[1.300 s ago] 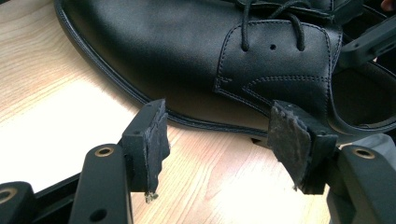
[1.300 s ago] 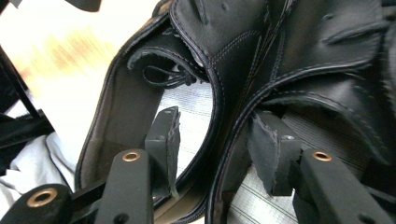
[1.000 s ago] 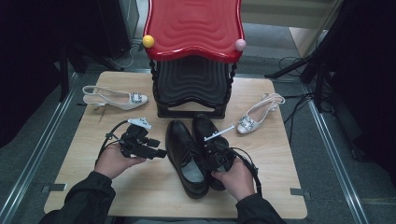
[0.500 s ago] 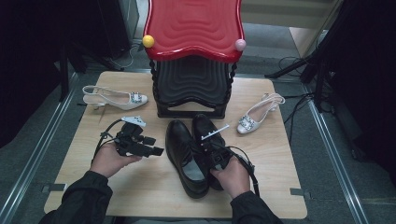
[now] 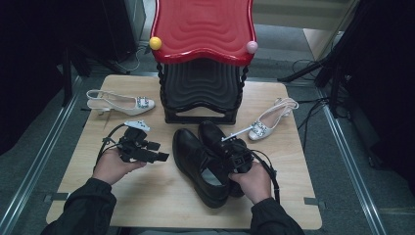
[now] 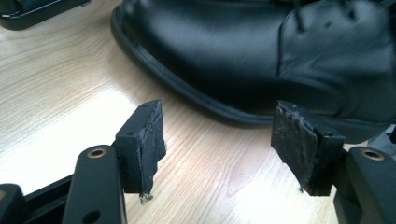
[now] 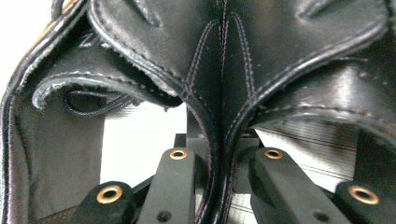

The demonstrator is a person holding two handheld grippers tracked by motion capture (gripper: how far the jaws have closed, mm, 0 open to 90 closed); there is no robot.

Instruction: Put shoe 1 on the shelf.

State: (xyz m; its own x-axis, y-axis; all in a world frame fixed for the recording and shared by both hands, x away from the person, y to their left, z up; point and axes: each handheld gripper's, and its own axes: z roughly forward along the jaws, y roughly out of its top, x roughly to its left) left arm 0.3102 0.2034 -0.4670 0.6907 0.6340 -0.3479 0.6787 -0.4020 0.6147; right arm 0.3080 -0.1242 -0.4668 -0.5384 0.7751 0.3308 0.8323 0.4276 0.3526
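2 black shoes point(image 5: 210, 161) lie side by side on the tabletop point(image 5: 147, 196) before a black rack point(image 5: 200, 93). The right gripper point(image 7: 219, 154) has just been closing; its fingers pinch both inner collars together. The left gripper point(image 6: 219, 140) waits spread, empty. Lifted, 1 collar may slip free and a shoe could drop.

Stool point(image 5: 203, 63) stands at table point(image 5: 147, 196) far edge. Two lace-up shoes point(image 5: 200, 164) lie side by side before stool. One heeled shoe point(image 5: 120, 102) left of stool, other heeled shoe point(image 5: 271, 120) right of it.
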